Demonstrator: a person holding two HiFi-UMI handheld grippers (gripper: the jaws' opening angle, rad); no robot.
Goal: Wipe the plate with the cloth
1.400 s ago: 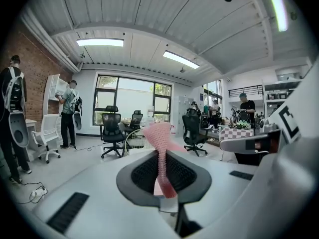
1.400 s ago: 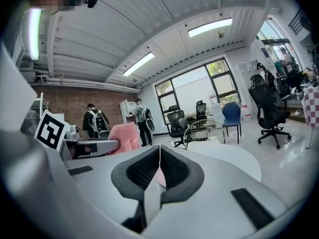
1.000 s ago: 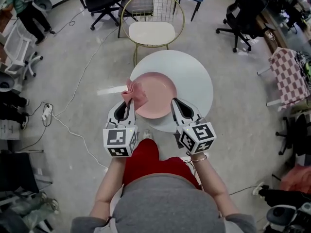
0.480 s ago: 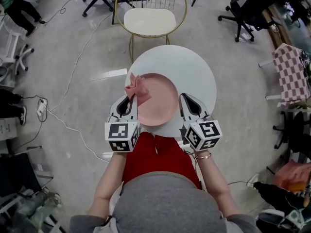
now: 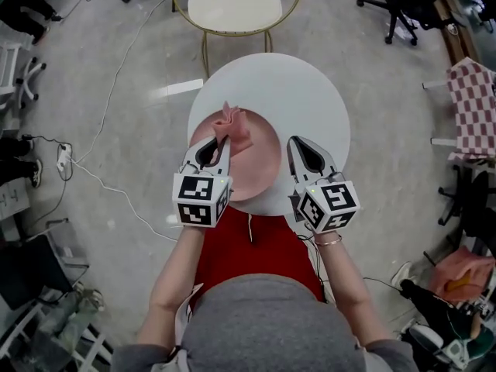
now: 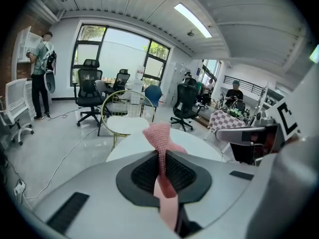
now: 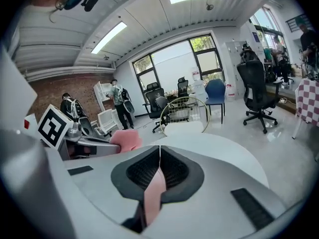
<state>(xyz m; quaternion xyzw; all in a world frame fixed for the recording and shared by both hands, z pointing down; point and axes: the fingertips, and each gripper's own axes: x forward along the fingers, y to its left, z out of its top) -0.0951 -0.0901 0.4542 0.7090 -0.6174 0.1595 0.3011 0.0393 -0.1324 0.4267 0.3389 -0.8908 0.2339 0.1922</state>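
Note:
A pink plate (image 5: 256, 175) lies on the near-left part of a round white table (image 5: 298, 91). My left gripper (image 5: 219, 140) is shut on a pink knitted cloth (image 5: 233, 125), which bunches up beyond the jaws over the plate's far part. In the left gripper view the cloth (image 6: 160, 136) runs down between the shut jaws of the left gripper (image 6: 161, 154). My right gripper (image 5: 295, 142) sits at the plate's right rim. Its jaws are closed in the right gripper view (image 7: 159, 149), with a strip of the pink plate (image 7: 153, 195) pinched between them.
A gold wire chair with a cream seat (image 5: 235, 6) stands just beyond the table. Office chairs (image 5: 403, 2), cables on the floor (image 5: 101, 184) and a checked cloth (image 5: 474, 107) ring the table. The table's far and right parts are bare white.
My left gripper has carried the cloth from the plate's left rim inward and away from me. The right gripper has stayed at the plate's right rim. The head camera has shifted.

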